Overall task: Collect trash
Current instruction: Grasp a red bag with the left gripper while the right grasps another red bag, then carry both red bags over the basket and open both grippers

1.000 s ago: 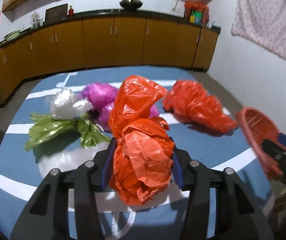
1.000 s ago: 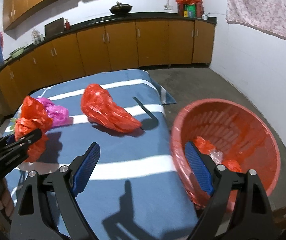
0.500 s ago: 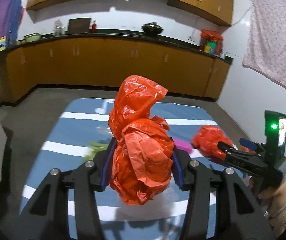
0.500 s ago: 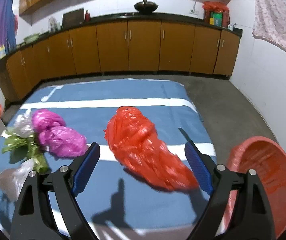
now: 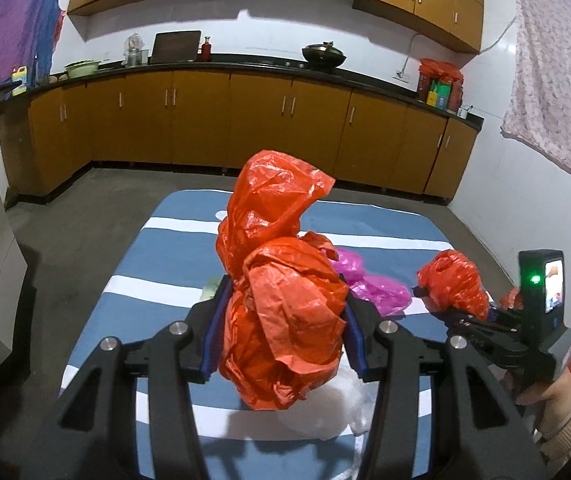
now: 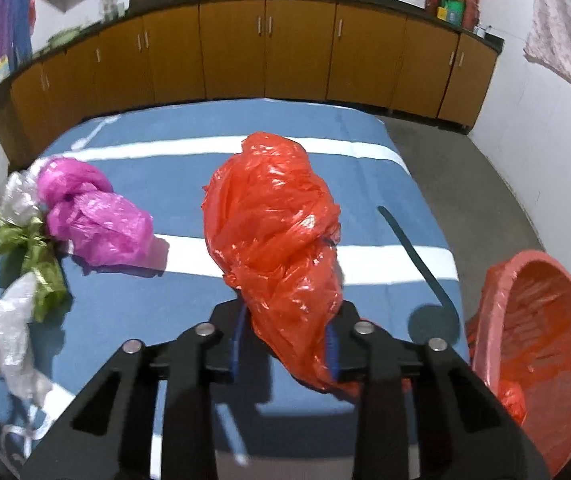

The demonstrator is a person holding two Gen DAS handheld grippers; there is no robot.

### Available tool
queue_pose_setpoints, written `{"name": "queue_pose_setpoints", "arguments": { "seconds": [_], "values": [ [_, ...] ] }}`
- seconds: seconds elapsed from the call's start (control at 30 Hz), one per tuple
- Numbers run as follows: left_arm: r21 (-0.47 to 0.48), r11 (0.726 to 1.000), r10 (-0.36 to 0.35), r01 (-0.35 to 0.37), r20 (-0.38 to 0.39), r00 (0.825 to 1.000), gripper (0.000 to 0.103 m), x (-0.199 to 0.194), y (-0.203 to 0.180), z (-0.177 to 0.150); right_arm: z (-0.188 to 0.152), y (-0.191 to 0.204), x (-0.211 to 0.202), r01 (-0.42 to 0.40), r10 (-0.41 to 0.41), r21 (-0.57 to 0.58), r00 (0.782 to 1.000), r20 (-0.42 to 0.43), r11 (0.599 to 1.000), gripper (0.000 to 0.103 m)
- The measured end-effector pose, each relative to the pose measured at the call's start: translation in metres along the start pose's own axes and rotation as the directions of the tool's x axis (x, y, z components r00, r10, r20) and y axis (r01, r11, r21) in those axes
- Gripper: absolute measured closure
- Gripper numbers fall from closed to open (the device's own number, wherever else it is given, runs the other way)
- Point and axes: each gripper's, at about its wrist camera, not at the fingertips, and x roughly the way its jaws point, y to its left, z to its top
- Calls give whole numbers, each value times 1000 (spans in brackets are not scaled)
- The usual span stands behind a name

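On striped blanket (image 6: pixel 165 152): 1 pink bag (image 6: pixel 97 216); 2 tools, left tool (image 5: pixel 281 344) clenching orange bag (image 5: pixel 281 300), right tool (image 6: pixel 285 344) closing on red bag (image 6: pixel 273 236).

White walls (image 5: pixel 293 20), orange-brown cabinets (image 5: pixel 257 120), black countertop (image 5: pixel 245 67), grey floor (image 5: pixel 85 208)

My left gripper (image 5: pixel 281 344) is clamped on an orange bag (image 5: pixel 281 312), raised. My right gripper (image 6: pixel 285 344), near right, is closing around another orange bag (image 6: pixel 277 240).

Two orange bags are showing, one (image 5: pixel 281 320) in the left tool's grip, the other (image 6: pixel 281 248) in the right's; two pink bags (image 6: pixel 93 216), two clear white ones (image 6: pixel 5 332), one bunch of greens (image 6: pixel 37 256) and one red basket (image 6: pixel 541 344) are sitting out.
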Motion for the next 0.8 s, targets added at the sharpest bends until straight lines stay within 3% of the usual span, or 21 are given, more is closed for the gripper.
{"name": "queue_pose_setpoints", "arguments": {
  "seconds": [0.4,0.8],
  "values": [
    [50,996,-79,79,-5,997,54,-12,-36,-8,-22,-30,-85,-19,8,97,993,119,995,74],
    [115,983,-145,146,-17,989,54,-26,-78,-19,-47,-58,-142,85,-109,126,974,199,988,74]
  ]
}}
